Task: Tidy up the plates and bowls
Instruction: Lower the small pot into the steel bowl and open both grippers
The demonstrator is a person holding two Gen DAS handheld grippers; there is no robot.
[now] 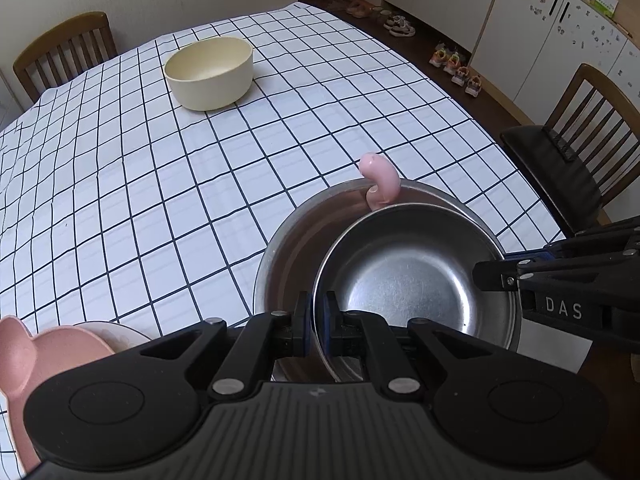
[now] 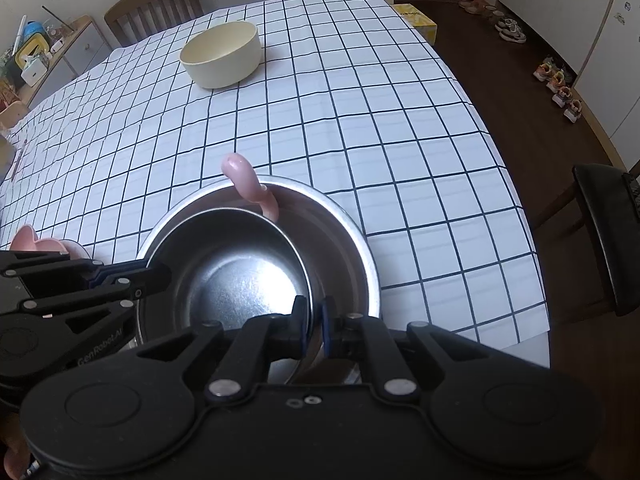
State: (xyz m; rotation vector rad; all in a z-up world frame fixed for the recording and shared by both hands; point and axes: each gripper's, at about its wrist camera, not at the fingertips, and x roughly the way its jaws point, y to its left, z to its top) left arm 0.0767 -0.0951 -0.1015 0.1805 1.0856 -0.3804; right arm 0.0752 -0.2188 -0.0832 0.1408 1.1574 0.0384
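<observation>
Steel inner bowl (image 1: 404, 280), rim pinched by left gripper (image 1: 318, 328) and right gripper (image 2: 314, 326), sits well inside table edges.

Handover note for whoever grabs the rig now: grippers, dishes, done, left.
Left gripper: shut on the rim of the smaller steel bowl.
Right gripper: shut on the same bowl's opposite rim.
That bowl sits partly nested, tilted, inside the larger steel bowl, which also holds a pink utensil sticking up at the far rim.
Cream bowl stands alone at the far side of the table. Pink dish lies on a white plate, near left.
Done: steel bowls almost stacked.
Left: release, then gather the cream bowl.
</observation>
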